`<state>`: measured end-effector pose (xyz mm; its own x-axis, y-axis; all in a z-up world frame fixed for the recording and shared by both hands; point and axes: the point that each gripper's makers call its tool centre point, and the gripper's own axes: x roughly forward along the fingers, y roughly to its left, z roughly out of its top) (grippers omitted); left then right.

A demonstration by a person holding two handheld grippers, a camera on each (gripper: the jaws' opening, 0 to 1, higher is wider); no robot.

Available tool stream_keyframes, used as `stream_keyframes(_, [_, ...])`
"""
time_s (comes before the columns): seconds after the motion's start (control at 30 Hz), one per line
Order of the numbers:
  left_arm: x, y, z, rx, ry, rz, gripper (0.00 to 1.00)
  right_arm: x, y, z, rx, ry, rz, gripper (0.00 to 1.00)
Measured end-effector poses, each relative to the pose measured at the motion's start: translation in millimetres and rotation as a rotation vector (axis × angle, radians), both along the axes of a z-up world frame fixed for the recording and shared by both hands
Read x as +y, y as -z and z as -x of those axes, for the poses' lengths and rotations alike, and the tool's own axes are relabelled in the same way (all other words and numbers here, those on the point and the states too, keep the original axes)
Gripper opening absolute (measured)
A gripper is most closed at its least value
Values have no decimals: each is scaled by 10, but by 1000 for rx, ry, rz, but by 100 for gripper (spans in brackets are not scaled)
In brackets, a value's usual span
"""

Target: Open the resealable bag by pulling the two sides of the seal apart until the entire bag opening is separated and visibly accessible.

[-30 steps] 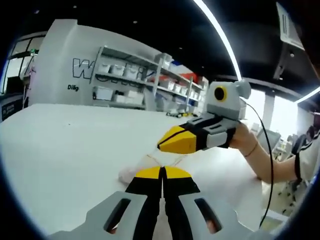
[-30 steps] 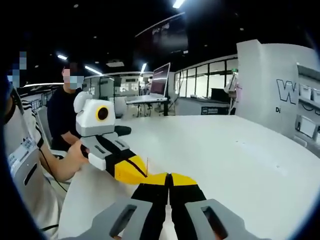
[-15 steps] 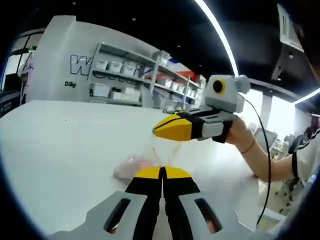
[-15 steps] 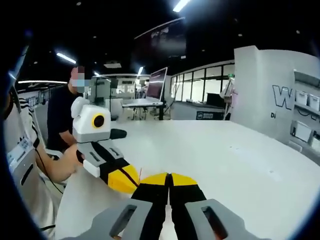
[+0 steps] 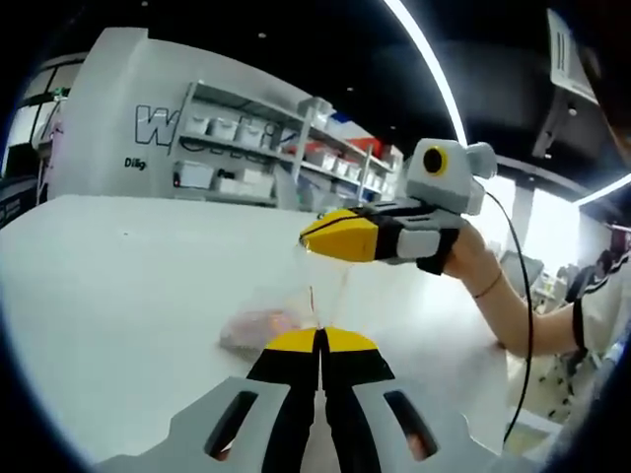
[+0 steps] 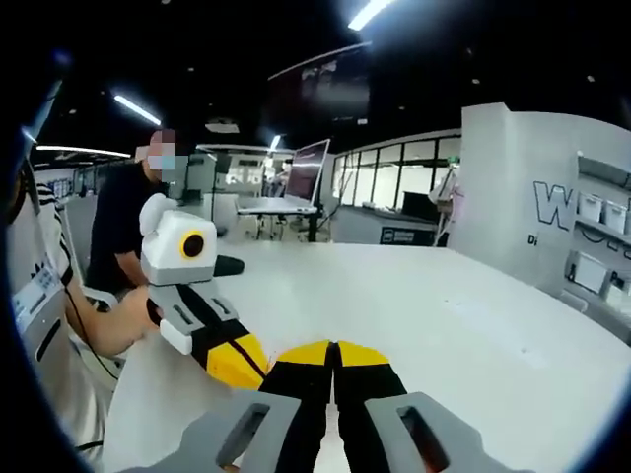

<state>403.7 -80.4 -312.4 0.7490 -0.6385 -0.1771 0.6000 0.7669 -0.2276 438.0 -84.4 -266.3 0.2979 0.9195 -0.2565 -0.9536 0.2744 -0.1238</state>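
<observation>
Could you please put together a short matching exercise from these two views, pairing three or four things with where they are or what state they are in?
Things:
1. left gripper
2. right gripper
3. clear bag
4. shelves

States or places:
A. against the white wall in the background
B. stretched between the two grippers, its lower part on the white table
C. jaws closed, at the bottom of the left gripper view
D. held up over the table by a hand, jaws closed

Pairs: 1-C, 2-D, 3-B, 4-A

large "W" on white wall (image 5: 108, 108), rest cut off
</observation>
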Motion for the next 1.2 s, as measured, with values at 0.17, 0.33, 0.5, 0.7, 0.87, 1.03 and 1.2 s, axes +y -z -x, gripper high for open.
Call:
stream_keyframes(0.17, [0,18,27,2,-3,-11,1,-1,4,-11,-1,5,2,0])
stream_keyframes(0.33, [16,26,52,3,-15,-16,1,6,8,-9,-7,2,5,0])
stream_keyframes(0.5, [13,47,41,6,-17,-16,1,19,-15,15,-17,-7,3,0])
stream_keyframes(0.7, [9,40,22,12,-16,-17,1,32,-46,38,-40,-14,3,0])
stream_keyframes(0.87, [-5,28,13,10,-12,-21,1,31,-67,55,-50,-14,0,0])
stream_keyframes(1.03, [-5,37,16,15,-10,-26,1,29,-60,56,-46,-17,2,0])
stream_keyframes(1.2, [-11,37,29,19,-2,-24,1,31,-50,66,-44,-19,5,0])
